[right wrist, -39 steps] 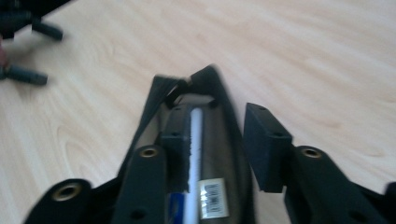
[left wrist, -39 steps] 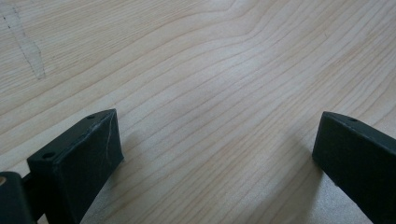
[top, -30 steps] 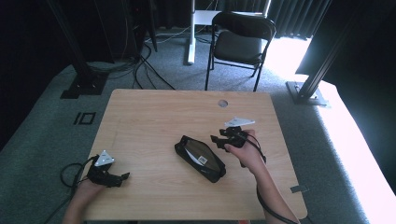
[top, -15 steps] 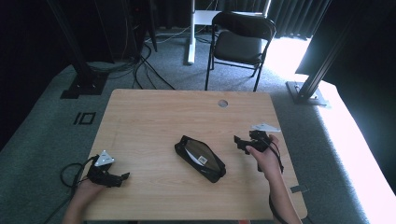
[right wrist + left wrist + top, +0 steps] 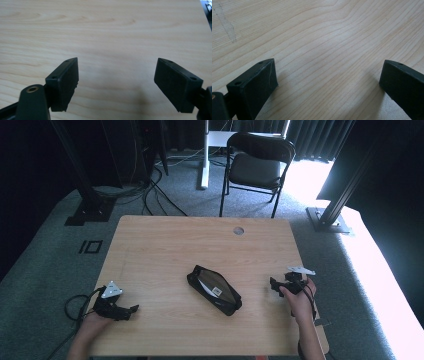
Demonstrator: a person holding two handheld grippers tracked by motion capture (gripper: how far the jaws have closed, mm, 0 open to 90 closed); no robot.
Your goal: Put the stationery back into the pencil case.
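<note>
While the black pouch (image 5: 214, 290) lies mid-table (image 5: 165, 245), untouched, the left gripper (image 5: 131, 310) sits well left of the pouch, jaws spread wide over bare wood, empty. Right gripper (image 5: 273, 283) sits right of the pouch, jaws wide apart, holding nothing.

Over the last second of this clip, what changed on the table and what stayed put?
The right gripper drew back from beside the black pouch toward the table's right edge, nearer the person, its fingers open and empty. Nothing was grasped. The pouch lies where it was, mid-table, and the left gripper rests open at the near left corner as before.
</note>
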